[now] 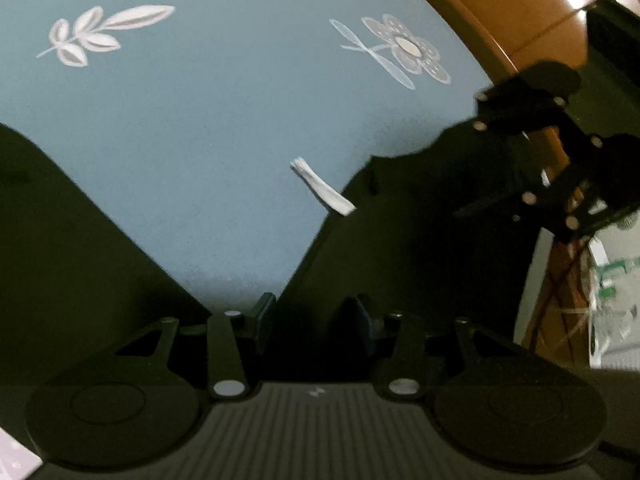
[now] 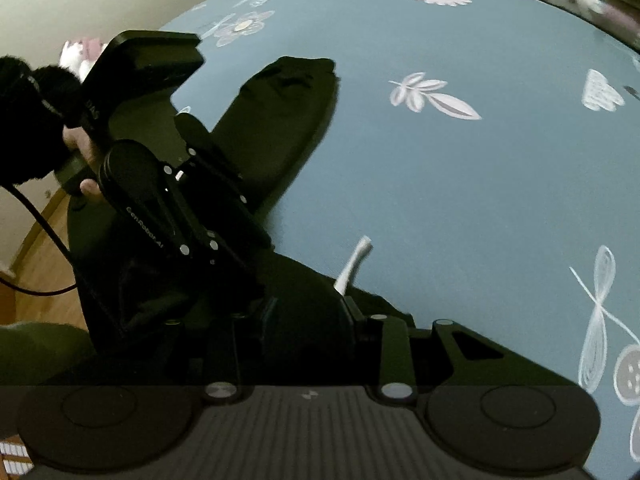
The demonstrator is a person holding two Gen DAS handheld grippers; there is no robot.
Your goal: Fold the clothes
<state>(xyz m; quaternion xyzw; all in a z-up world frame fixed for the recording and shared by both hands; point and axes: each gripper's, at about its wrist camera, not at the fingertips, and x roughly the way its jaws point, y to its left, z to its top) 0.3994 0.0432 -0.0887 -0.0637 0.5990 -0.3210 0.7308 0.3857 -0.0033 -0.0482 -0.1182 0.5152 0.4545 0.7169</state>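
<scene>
The dark, nearly black pair of soft trousers [image 2: 280,132] lies on the blue bedsheet printed with white flowers and leaves [image 2: 460,184], and we read it as lying in a V: one leg runs away from us up the sheet to its cuff in the right wrist view, while the waist end with its white drawstring [image 2: 352,264] sits close under both tools.

In the left wrist view we see dark cloth on either side of a wedge of bare sheet [image 1: 200,140], and the wedge narrows to a point just at our left gripper [image 1: 310,312]. Its jaws stand partly apart; dark fabric lies at and between them, but the frame is too dim for us to say whether the pads press on it.

Our right gripper [image 2: 310,320] sits over the waist, just beside the drawstring. Its jaws are also partly apart with black cloth in the gap, and again we cannot tell a grip from a hover.

What the coming move turns on, in our judgement, is this: the far leg's long axis points up and away from both grippers, its cuff well apart from them, while the waist is right beneath. The left gripper [image 2: 192,208] lies nearer that leg, so carrying the waist toward the cuff would follow the leg's line.
</scene>
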